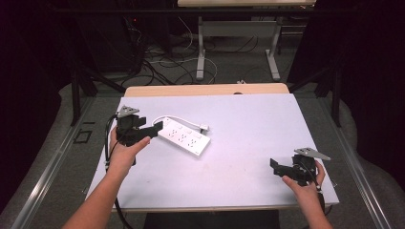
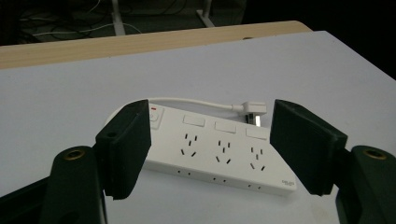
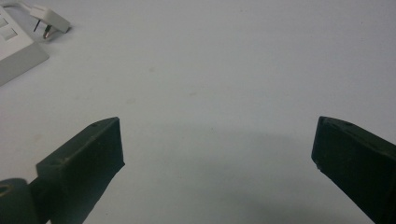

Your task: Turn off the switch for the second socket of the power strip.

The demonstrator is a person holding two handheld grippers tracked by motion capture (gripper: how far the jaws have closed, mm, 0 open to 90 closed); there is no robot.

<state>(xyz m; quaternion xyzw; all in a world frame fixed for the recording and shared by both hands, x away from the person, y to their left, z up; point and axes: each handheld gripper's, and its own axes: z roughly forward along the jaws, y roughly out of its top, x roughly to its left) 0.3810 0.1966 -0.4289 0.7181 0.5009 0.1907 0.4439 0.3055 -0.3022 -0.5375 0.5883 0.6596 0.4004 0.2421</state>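
Lying flat on the white bench, left of centre, a white power strip runs at a slant from far-left to near-right, its short cord curling round the far side to a plug resting on the bench just beside it. The left tongs are released, jaws spread wide to either side of the strip's switch end, though whether either pad touches it is hard to tell. Well apart at the near right, the right tongs hang released above bare bench, gripping nothing.
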